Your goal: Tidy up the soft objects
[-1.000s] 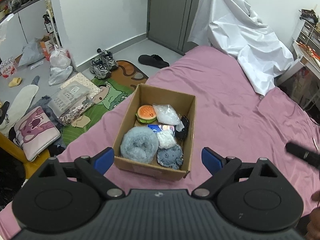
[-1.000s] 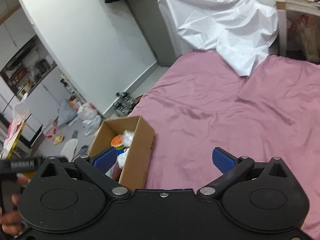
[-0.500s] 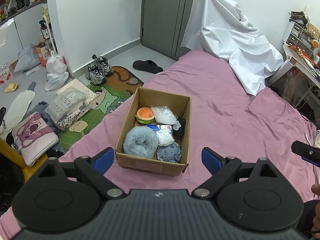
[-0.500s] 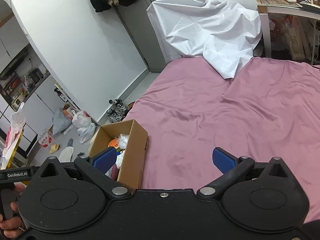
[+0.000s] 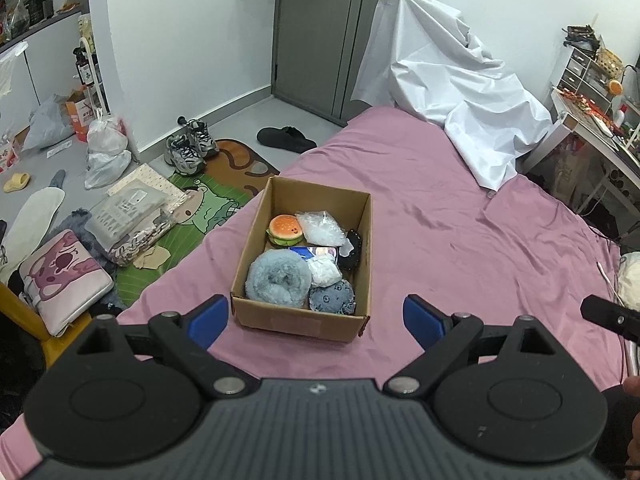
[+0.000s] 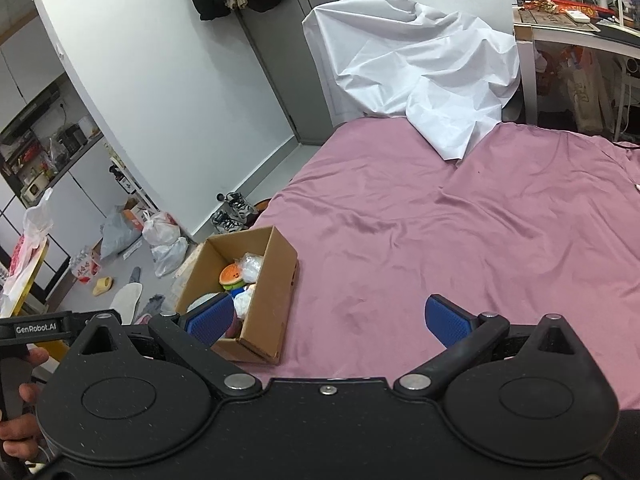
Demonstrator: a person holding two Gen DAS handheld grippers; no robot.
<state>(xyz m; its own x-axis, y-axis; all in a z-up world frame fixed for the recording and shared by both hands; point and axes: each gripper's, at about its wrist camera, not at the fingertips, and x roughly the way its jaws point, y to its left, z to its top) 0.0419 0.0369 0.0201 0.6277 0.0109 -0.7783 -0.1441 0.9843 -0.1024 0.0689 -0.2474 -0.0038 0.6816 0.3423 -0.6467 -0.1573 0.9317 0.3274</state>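
An open cardboard box (image 5: 256,236) (image 6: 272,296) stands on the pink bed sheet (image 5: 460,232) near its left edge. Inside lie a burger plush (image 5: 285,229) (image 6: 232,274), a fluffy grey-blue roll (image 5: 278,278), a small blue-grey patterned plush (image 5: 333,297), two clear bags of white stuffing (image 5: 320,228) and a black item (image 5: 352,249). My left gripper (image 5: 316,322) hangs open above the box's near side, nothing between its blue pads. Over bare sheet to the right of the box, my right gripper (image 6: 332,322) is open and empty.
A white sheet (image 5: 448,92) drapes over something at the bed's far end. The floor on the left holds sneakers (image 5: 188,150), a black slipper (image 5: 286,139), plastic bags (image 5: 106,148), a cartoon rug (image 5: 208,204) and a pink cushion (image 5: 64,276). A cluttered desk (image 5: 596,128) stands right.
Both grippers have drawn back and risen, so the box looks smaller and farther off in both views. Their jaws stayed wide. The things in the box have not moved.
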